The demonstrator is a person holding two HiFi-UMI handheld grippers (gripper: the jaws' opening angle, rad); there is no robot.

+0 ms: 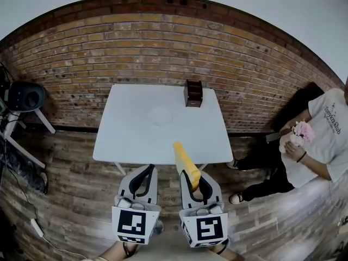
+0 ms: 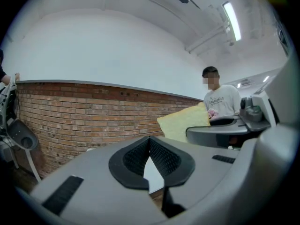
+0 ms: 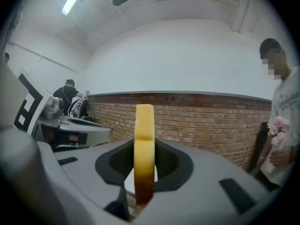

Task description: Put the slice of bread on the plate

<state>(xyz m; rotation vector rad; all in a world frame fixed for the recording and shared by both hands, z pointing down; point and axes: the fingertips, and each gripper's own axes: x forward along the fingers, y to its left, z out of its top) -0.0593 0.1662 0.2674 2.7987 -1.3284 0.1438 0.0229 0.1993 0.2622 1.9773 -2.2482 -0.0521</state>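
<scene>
My right gripper (image 1: 194, 179) is shut on a yellow slice of bread (image 1: 184, 161), held on edge and sticking out forward. In the right gripper view the bread (image 3: 144, 139) stands upright between the dark pads. My left gripper (image 1: 149, 168) is beside it on the left, shut with nothing in it; its pads (image 2: 161, 156) meet at the tips. From the left gripper view the bread (image 2: 183, 122) shows off to the right. Both grippers hover short of the near edge of the white table (image 1: 130, 137). A pale round plate (image 1: 161, 116) lies mid-table.
A dark brown box (image 1: 193, 93) stands at the table's far edge, against the brick wall (image 1: 163, 42). A person (image 1: 321, 140) holding something pink stands at the right. A black chair (image 1: 24, 97) and cables are at the left.
</scene>
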